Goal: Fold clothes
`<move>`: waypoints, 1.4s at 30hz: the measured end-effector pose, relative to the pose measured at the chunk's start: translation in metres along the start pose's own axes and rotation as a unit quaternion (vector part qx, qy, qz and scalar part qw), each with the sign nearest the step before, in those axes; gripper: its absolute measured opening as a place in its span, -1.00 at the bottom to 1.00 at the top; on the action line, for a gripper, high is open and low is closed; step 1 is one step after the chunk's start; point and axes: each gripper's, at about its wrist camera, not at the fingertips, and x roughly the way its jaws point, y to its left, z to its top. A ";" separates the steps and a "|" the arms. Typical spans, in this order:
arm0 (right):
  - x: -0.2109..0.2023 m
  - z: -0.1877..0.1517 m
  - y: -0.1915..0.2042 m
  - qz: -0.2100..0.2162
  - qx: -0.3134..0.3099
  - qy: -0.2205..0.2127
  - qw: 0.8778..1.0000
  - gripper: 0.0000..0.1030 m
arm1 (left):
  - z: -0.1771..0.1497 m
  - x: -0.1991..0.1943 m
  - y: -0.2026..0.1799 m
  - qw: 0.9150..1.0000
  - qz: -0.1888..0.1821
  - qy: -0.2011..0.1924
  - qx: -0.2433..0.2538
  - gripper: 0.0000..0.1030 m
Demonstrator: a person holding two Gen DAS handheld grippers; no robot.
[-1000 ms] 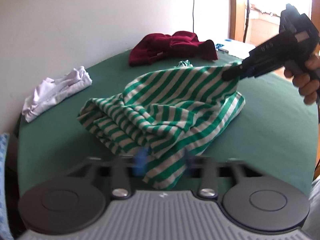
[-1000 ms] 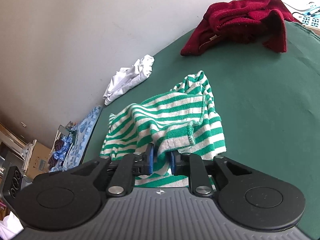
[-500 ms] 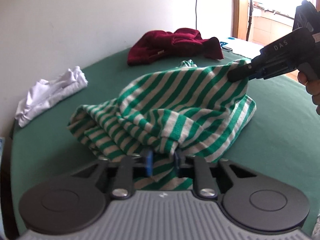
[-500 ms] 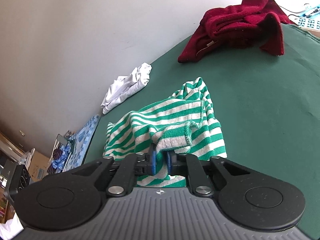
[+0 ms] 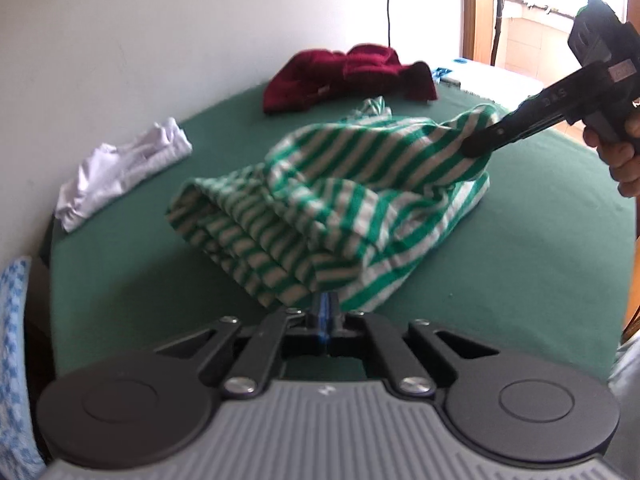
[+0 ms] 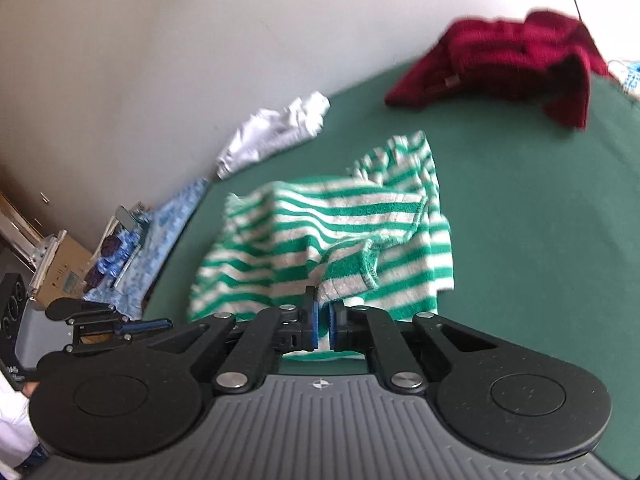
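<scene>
Left wrist view: the left gripper has its blue pads pressed together at the near hem of the striped garment, which is heaped mid-table on the green table. At two o'clock the right gripper pinches its raised corner.

Right wrist view: the right gripper is clamped narrowly on the striped garment's cuff. The maroon garment lies at one o'clock, the white cloth at eleven.
</scene>
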 end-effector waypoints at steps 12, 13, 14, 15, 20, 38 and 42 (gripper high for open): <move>0.007 0.012 -0.019 -0.021 0.060 -0.019 0.998 -0.46 | 0.015 0.035 -0.020 0.999 0.016 -0.021 0.042 -0.71; 0.008 0.013 -0.020 -0.027 0.056 -0.017 0.998 -0.63 | 0.014 0.037 -0.018 0.999 0.012 -0.017 0.041 -0.75; 0.010 0.013 -0.021 -0.036 0.050 -0.011 0.998 -0.73 | 0.013 0.037 -0.015 0.999 0.006 -0.012 0.036 -0.81; 0.012 0.012 -0.022 -0.045 0.046 -0.003 0.998 -0.73 | 0.010 0.034 -0.012 0.999 0.002 -0.007 0.031 -0.86; 0.003 0.017 -0.019 -0.062 -0.007 -0.002 0.998 -0.25 | -0.006 0.022 -0.003 0.999 0.008 0.025 0.030 -1.00; 0.077 0.095 0.024 -0.068 -0.195 -0.008 0.978 -0.82 | 0.038 0.063 -0.032 0.994 0.039 0.002 0.104 -0.69; 0.067 0.096 0.037 -0.073 -0.241 -0.053 0.966 -0.91 | 0.031 0.057 -0.031 0.992 0.038 0.019 0.122 -0.70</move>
